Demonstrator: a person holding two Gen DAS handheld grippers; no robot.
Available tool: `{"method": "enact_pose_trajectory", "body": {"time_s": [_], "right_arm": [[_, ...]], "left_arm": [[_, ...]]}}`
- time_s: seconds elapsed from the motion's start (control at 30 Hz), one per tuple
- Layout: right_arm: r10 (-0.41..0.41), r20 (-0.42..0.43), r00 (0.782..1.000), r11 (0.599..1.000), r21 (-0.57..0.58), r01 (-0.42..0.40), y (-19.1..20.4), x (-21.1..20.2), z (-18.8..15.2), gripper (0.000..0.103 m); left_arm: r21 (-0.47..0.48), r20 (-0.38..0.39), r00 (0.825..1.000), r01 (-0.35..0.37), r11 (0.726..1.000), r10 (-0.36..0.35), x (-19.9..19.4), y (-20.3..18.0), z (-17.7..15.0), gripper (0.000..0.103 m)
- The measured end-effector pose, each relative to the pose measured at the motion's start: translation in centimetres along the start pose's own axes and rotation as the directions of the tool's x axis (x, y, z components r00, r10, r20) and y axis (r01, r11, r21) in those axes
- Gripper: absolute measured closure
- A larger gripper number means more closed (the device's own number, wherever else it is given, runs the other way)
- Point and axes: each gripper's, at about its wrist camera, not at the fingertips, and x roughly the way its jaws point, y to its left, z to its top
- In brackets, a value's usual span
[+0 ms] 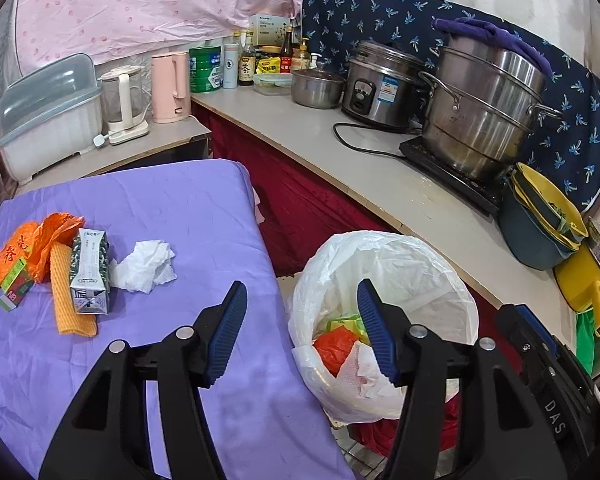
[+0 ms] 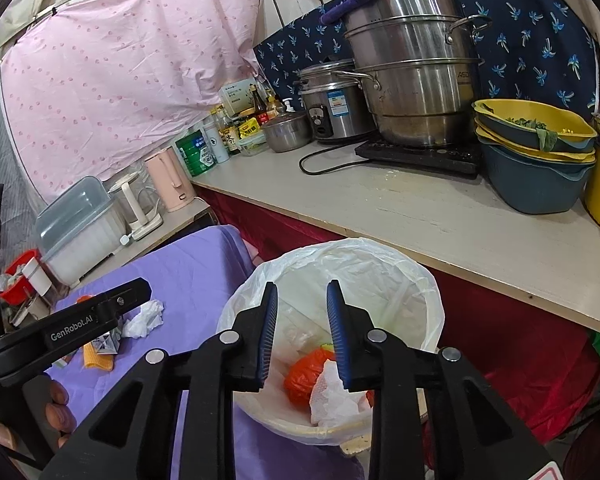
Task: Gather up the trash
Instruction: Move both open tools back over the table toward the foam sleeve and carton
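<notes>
Both grippers over the bin, jaws released and empty.

The left gripper point(image 1: 302, 322) and right gripper point(image 2: 302, 320) hold nothing. The white-bag-lined round bin point(image 2: 428, 304) contains orange plastic wrap point(image 2: 306, 376) and white paper towel point(image 2: 334, 396). At 9 o'clock, on the purple cloth-covered table point(image 1: 172, 208), lie a crumpled white tissue point(image 1: 146, 266) and a grey-green drink carton point(image 1: 90, 272).

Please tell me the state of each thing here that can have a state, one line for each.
Left gripper: open, empty.
Right gripper: open, empty.
White-lined trash bin: open, partly filled.
Small green-and-white drink carton: lying on the purple cloth.
Crumpled white tissue: on that cloth.
Orange plastic bag: crumpled.
</notes>
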Motion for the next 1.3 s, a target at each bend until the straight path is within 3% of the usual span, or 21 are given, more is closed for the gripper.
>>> {"method": "enact_pose_trajectory", "body": {"time_s": [0.27, 0.63, 0.73, 0.87, 1.3], "right_arm": [[0.013, 0.009, 1.0, 1.0, -0.023, -0.013, 2.0, -0.6, 0.0, 0.062], [0.043, 0.018, 0.999, 0.997, -0.072, -0.041, 6.0, -1.4, -0.2, 0.047], [0.057, 0.014, 0.998, 0.995, -0.087, -0.055, 7.3, -1.4, -0.5, 0.046], [0.079, 0.005, 0.997, 0.992, -0.102, -0.078, 9.0, -1.3, -0.7, 0.045], [0.14, -0.037, 0.989, 0.978, -0.153, -0.144, 14.1, -0.3, -1.9, 0.044]], "left_arm": [[-0.022, 0.013, 0.999, -0.03, 0.999, 0.031, -1.2, 1.9, 0.0, 0.048], [-0.076, 0.032, 0.994, -0.101, 0.992, 0.104, -3.2, 5.9, -0.4, 0.032], [-0.09, 0.029, 0.992, -0.123, 0.988, 0.126, -3.6, 7.2, -0.5, 0.032], [-0.109, 0.038, 0.986, -0.159, 0.981, 0.164, -4.5, 8.8, -0.8, 0.022], [-0.181, 0.017, 0.971, -0.232, 0.956, 0.239, -6.0, 14.8, -1.8, 0.019]]}}
